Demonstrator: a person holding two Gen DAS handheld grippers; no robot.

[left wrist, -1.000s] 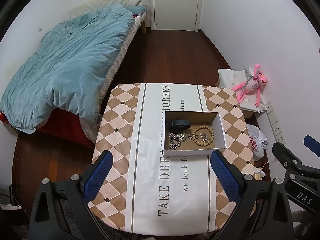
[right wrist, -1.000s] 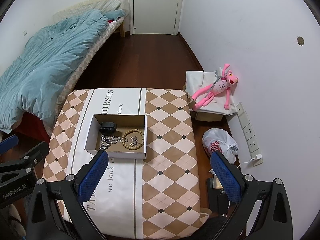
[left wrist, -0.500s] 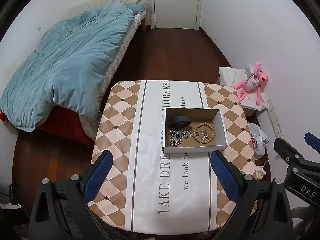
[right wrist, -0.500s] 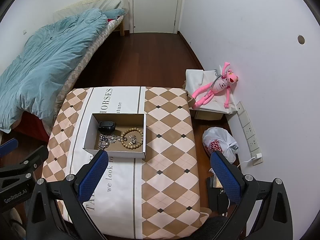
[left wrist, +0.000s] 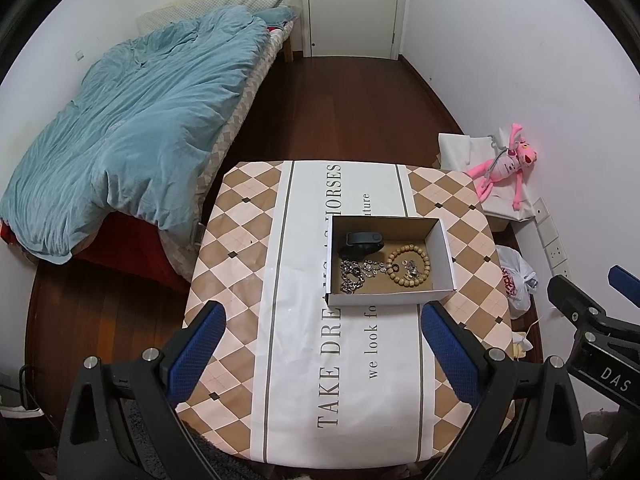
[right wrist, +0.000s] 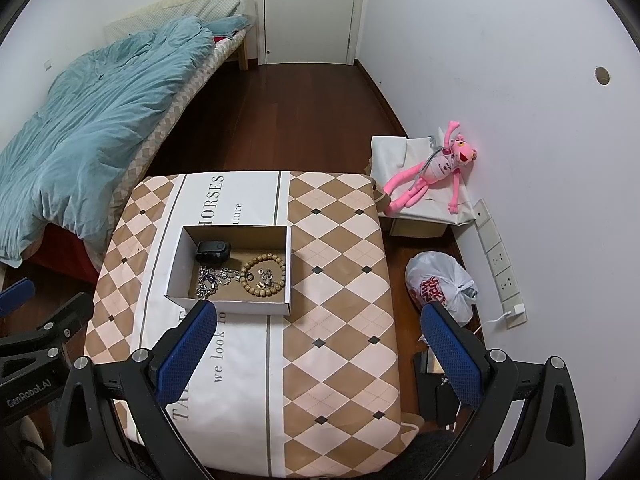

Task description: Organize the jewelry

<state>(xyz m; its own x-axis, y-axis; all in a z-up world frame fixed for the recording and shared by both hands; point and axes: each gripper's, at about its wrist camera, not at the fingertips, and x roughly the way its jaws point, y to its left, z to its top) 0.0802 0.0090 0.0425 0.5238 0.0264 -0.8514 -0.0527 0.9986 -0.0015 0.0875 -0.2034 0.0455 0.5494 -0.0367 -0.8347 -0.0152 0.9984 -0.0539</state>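
An open cardboard box [left wrist: 446, 252] [right wrist: 176, 264] sits on the table with the checked cloth [left wrist: 248, 240] [right wrist: 340, 280]. Inside lie a black band-like item [left wrist: 362, 242] [right wrist: 213, 251], a silver chain [left wrist: 356, 274] [right wrist: 212, 278], a wooden bead bracelet [left wrist: 414, 254] [right wrist: 276, 260] and small rings [left wrist: 408, 270] [right wrist: 265, 278]. My left gripper [left wrist: 324, 352] is open and empty, high above the table's near side. My right gripper [right wrist: 316, 352] is open and empty, also high above the table. Each gripper shows at the edge of the other's view.
A bed with a blue duvet [left wrist: 132, 128] stands to the left. A pink plush toy [right wrist: 432, 172] lies on a covered box by the right wall. A white plastic bag [right wrist: 440, 288] sits on the floor at the right. A closed door [left wrist: 352, 4] is at the far end.
Both grippers have pulled back and up slightly, so the table and box look a little farther away. Nothing in the box has moved.
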